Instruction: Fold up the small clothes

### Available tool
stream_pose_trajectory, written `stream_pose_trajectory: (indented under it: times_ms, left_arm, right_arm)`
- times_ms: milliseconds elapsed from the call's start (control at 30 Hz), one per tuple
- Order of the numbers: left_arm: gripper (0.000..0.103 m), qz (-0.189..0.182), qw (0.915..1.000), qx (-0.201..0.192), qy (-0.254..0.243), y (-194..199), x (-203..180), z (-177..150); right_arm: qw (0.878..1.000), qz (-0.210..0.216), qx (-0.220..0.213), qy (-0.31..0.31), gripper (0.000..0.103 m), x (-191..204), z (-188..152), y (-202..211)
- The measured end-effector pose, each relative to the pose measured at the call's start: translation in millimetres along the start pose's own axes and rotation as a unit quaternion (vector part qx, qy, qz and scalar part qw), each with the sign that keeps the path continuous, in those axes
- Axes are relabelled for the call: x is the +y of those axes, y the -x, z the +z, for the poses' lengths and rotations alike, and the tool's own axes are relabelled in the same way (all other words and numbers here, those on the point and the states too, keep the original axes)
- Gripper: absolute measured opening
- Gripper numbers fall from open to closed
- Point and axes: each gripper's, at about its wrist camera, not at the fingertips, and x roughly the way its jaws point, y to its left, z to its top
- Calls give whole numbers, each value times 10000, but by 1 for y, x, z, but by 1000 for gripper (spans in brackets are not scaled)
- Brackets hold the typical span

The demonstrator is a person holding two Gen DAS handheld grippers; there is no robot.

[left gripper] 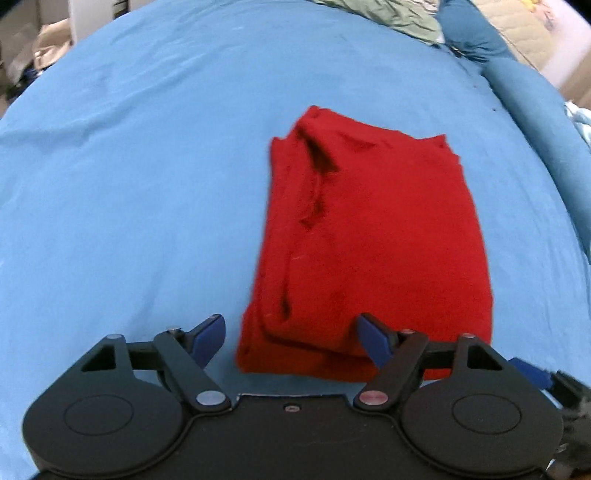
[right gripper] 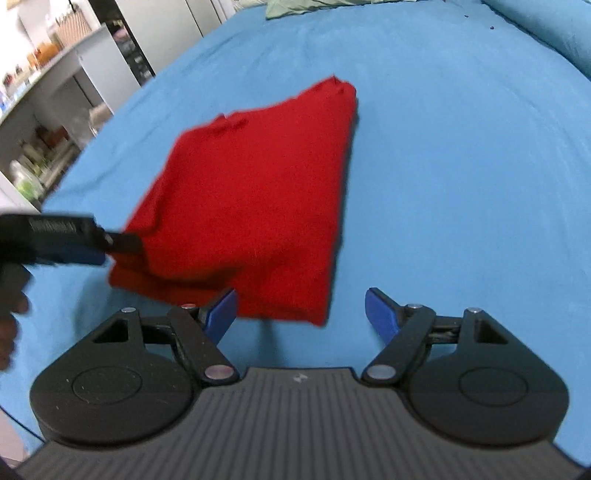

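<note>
A red garment (left gripper: 373, 240), folded into a thick rectangle, lies on the blue bedsheet (left gripper: 129, 184). My left gripper (left gripper: 291, 341) is open with its jaws wide apart, just in front of the garment's near edge and holding nothing. In the right wrist view the red garment (right gripper: 251, 199) lies ahead and to the left. My right gripper (right gripper: 300, 314) is open and empty beside the garment's near right corner. The left gripper also shows in the right wrist view (right gripper: 74, 242) at the garment's left edge.
A green cloth (left gripper: 395, 14) and blue pillows (left gripper: 532, 96) lie at the far side of the bed. Shelves and white furniture (right gripper: 55, 110) stand beyond the bed's left edge. The bedsheet (right gripper: 461, 166) stretches to the right of the garment.
</note>
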Motion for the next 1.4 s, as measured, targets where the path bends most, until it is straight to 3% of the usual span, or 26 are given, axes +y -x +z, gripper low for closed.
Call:
stream_pose_trajectory:
  times_ms: [100, 167, 300, 500, 533, 567, 600, 900, 1133, 1300, 1333, 1400]
  left_arm:
    - [53, -125, 9999, 81, 74, 3, 4, -2]
    - [48, -129, 9999, 77, -12, 1, 3, -1]
    - [47, -121, 9998, 120, -46, -2, -3, 1]
    - [46, -194, 9990, 270, 305, -14, 4, 5]
    - [41, -207, 9988, 283, 329, -15, 5, 5]
    - [19, -219, 9988, 300, 334, -15, 5, 5]
    - [9, -221, 9988, 320, 312, -15, 5, 6]
    - [8, -599, 9977, -206, 242, 19, -1, 20]
    - [8, -592, 9978, -297, -2, 26, -6, 22]
    - [8, -507, 9985, -219, -9, 20, -4, 14]
    - [8, -521, 9984, -213, 13, 21, -2, 13]
    - [8, -581, 9980, -226, 67, 25, 0, 12]
  right_arm:
    - [9997, -228, -40, 70, 92, 10, -12, -7]
    - [9996, -287, -78, 29, 92, 13, -16, -16]
    - [9995, -285, -98, -61, 92, 17, -14, -22]
    - [9996, -263, -82, -71, 92, 21, -13, -27]
    - [9996, -269, -76, -76, 92, 21, -12, -28]
    - [9995, -284, -72, -86, 92, 21, -13, -29]
    - [9995, -300, -68, -92, 92, 21, -13, -29]
    - [9984, -509, -246, 89, 92, 39, -7, -47]
    - [9927, -1005, -320, 579, 93, 52, -11, -62]
    - [9812, -1666, -740, 629, 92, 51, -14, -51]
    - [9810, -1715, -727, 540, 90, 47, -14, -51]
    - [9816, -1741, -697, 357, 69, 38, -12, -49]
